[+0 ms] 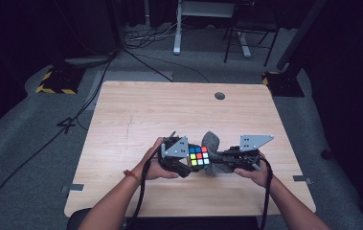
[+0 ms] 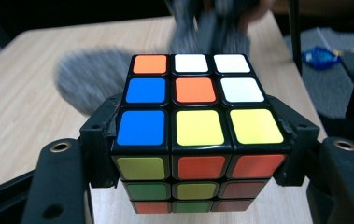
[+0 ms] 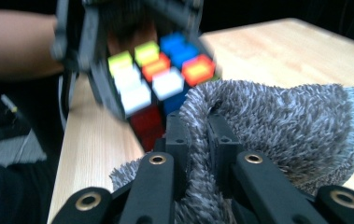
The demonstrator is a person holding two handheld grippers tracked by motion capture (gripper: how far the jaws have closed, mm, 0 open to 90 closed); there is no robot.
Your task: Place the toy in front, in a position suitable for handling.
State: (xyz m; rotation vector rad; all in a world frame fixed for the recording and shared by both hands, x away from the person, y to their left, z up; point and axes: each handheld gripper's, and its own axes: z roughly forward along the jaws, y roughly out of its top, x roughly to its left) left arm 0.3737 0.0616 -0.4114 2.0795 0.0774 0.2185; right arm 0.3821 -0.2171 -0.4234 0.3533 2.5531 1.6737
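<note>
Cube [image 1: 198, 155] sits clamped in the left gripper [image 1: 188, 158] above the table's [image 1: 136, 110] near middle; the right gripper [image 1: 217, 160] pinches a grey cloth [image 1: 211, 142] against it. Hard wiping could probably twist a layer or pop the cube loose. Open wood lies all around, near edge closest.

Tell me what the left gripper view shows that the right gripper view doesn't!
The left gripper view alone shows the cube's top face close up: orange, white, blue and yellow squares, with the left gripper shut on its sides. The right gripper view alone shows the right gripper pinching the fuzzy grey cloth, and a forearm behind. Both show the cube, the cloth and the wooden table.
</note>
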